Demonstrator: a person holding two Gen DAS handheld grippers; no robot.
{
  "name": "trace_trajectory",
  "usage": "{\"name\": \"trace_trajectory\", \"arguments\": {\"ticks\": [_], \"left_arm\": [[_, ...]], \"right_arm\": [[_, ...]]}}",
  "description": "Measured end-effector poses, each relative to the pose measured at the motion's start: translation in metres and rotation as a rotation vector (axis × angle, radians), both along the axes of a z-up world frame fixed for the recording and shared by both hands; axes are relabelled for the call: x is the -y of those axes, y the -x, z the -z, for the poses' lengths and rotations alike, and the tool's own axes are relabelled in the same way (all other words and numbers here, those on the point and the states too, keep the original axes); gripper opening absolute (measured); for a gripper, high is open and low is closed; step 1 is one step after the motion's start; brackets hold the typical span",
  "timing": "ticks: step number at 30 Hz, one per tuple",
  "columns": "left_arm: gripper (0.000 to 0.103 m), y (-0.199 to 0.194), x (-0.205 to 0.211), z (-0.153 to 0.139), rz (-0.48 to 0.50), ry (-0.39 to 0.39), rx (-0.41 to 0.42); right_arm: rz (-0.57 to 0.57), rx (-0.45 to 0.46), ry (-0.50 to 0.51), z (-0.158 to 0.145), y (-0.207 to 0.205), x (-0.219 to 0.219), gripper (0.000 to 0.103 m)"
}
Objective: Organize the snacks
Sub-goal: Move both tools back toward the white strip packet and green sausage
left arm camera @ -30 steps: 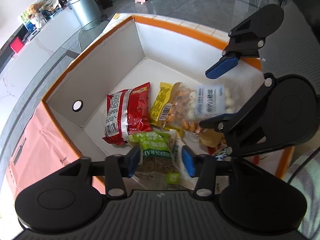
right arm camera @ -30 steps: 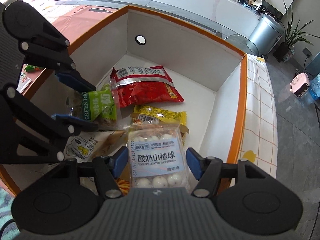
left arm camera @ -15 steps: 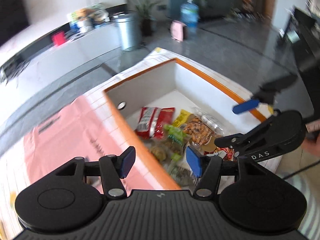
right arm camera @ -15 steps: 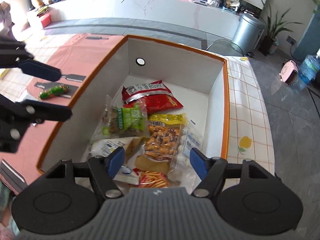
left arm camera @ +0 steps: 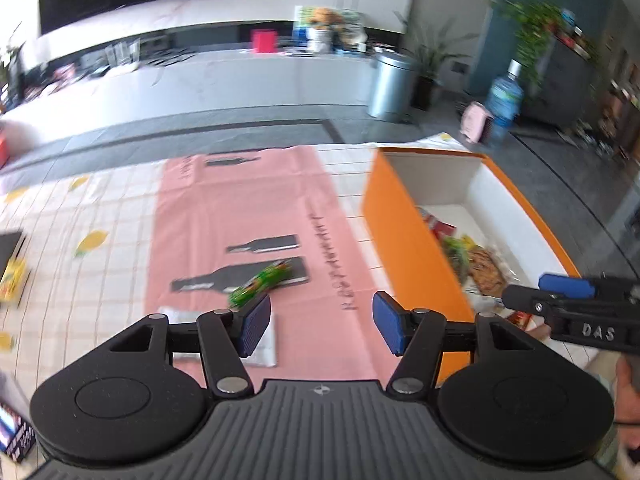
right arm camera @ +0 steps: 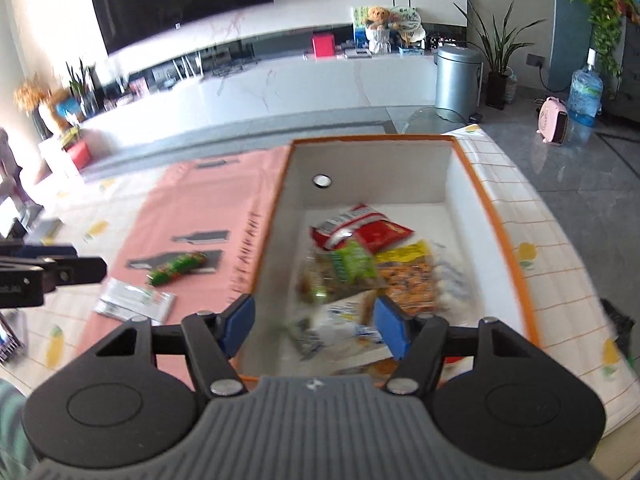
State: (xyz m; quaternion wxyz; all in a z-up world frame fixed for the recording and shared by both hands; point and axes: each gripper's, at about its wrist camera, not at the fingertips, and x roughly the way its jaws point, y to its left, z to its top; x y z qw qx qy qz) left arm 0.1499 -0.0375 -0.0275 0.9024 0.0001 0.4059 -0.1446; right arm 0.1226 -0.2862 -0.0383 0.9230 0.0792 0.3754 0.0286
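Observation:
An orange box with white inside holds several snack bags: a red one, a green one and an orange-nut one. My right gripper is open and empty above the box's near edge. My left gripper is open and empty above the pink mat, left of the box. A green snack stick lies on the mat just beyond the left fingers. A white packet lies near it.
A yellow packet and a dark box sit at the table's left side. The tablecloth is white with lemon prints. The right gripper's arm reaches in beside the box. A counter and bin stand beyond the table.
The right gripper let go of the hawthorn-ball bag, which now lies in the box, and pulled back. The left gripper rose out of the box and swung left over the pink mat.

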Motion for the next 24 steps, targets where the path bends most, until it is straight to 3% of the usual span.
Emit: {"name": "trace_trajectory", "arguments": {"ticks": [5, 10, 21, 24], "left_arm": [[0.069, 0.002, -0.035, 0.009, -0.076, 0.009, -0.041], [0.069, 0.003, -0.063, 0.023, -0.143, 0.037, -0.061], [0.069, -0.015, -0.089, 0.066, -0.234, 0.097, -0.164], [0.069, -0.025, -0.088, 0.078, -0.243, 0.104, -0.189]], "right_arm": [[-0.051, 0.054, 0.005, 0.01, 0.003, -0.048, 0.051], [-0.094, 0.076, 0.0, 0.023, 0.001, -0.089, 0.048], [-0.149, -0.037, 0.024, 0.072, -0.023, -0.147, 0.041], [-0.163, -0.064, 0.068, 0.084, -0.035, -0.154, 0.033]]}}
